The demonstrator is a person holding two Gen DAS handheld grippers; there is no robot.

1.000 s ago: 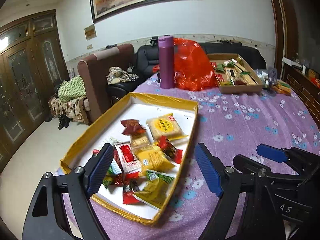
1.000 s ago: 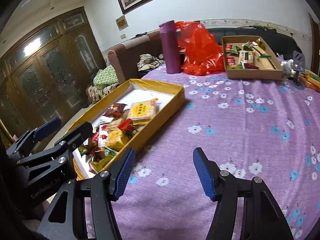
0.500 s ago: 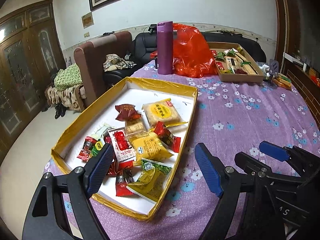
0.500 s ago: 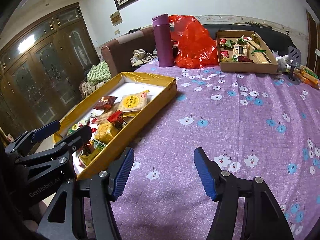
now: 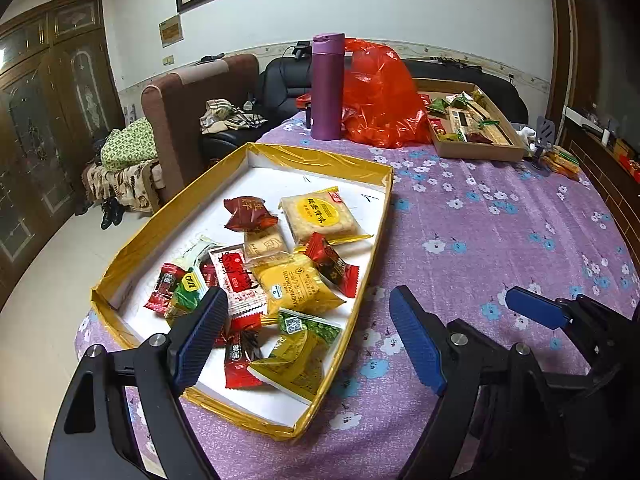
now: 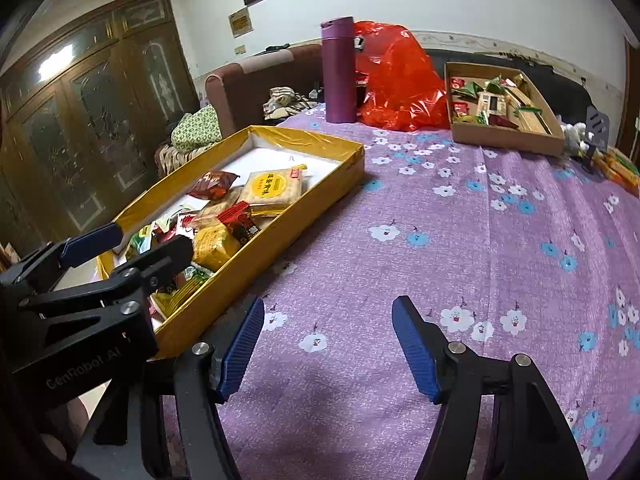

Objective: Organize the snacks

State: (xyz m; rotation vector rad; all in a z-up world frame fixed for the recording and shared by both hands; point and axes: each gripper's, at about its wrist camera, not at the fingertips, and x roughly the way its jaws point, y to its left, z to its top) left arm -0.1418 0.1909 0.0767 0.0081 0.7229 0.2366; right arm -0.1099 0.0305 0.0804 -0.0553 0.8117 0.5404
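Note:
A yellow-rimmed white tray point(image 5: 276, 152) lies on the left of the purple flowered table and holds several wrapped snacks, among them a round yellow cake pack point(image 5: 318, 216) and a dark red sweet point(image 5: 248, 214). The tray also shows in the right wrist view point(image 6: 316, 136). A brown cardboard box point(image 6: 508, 140) of more snacks stands at the far right; it also shows in the left wrist view point(image 5: 480, 152). My left gripper point(image 5: 308, 340) is open and empty above the tray's near corner. My right gripper point(image 6: 328, 348) is open and empty over bare cloth.
A purple flask point(image 5: 327, 86) and a red plastic bag point(image 5: 380, 96) stand at the table's far edge. Small packets point(image 6: 618, 168) lie by the far right edge. Brown and black armchairs point(image 5: 192, 104) stand beyond the table, and wooden cabinets line the left wall.
Both grippers have moved forward and a little higher over the table, so the tray and far box look closer. Both stay open and empty. Nothing on the table has moved.

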